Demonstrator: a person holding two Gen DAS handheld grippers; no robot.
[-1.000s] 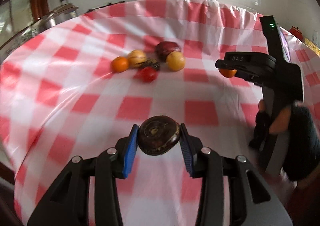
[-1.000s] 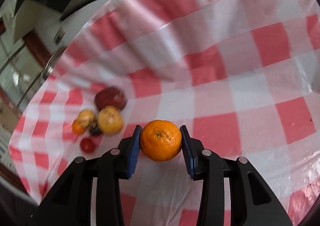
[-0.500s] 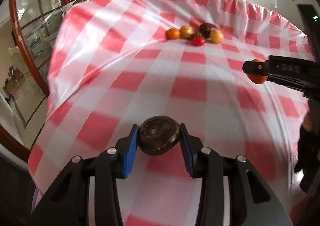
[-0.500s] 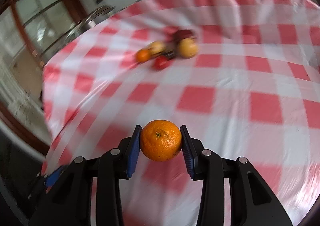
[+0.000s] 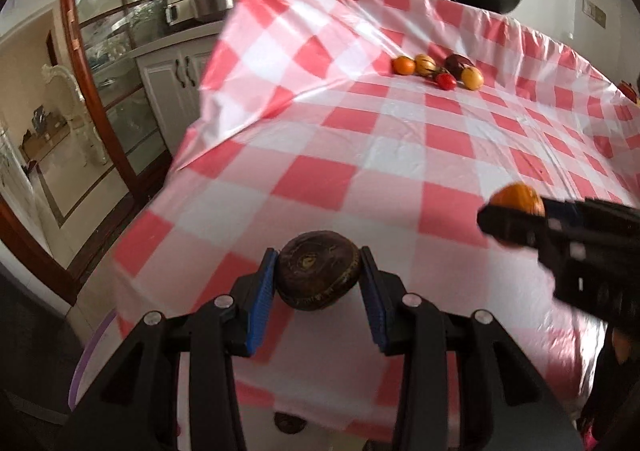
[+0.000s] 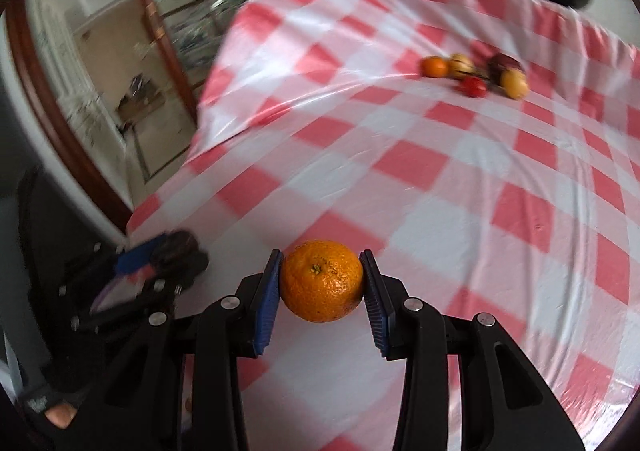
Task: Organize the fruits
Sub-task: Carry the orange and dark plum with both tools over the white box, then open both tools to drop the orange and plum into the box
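The left claw (image 5: 319,277) is clenched on a dark brown round fruit (image 5: 319,275), squeezed between its blue pads (image 5: 262,297). The right claw (image 6: 321,282) is clenched on an orange (image 6: 321,280) the same way. Both fruits hang above the near edge of the desk (image 5: 400,171), which wears a red and white checked cloth.

The other fruits sit in a small heap (image 5: 438,71) far off, at about 1 o'clock in the left view. There is a small orange one, two yellow ones, a red one and a dark red one, all close together.

This looks like the carrying step: each claw has a fruit and no fruit is set down yet. A purple rim (image 5: 86,363) peeks out at 8 o'clock, below the desk edge. It may be a bowl, but that is hard to tell. Next, each claw probably needs to hold its fruit over the drop place, go low, and then let go softly so nothing rolls.
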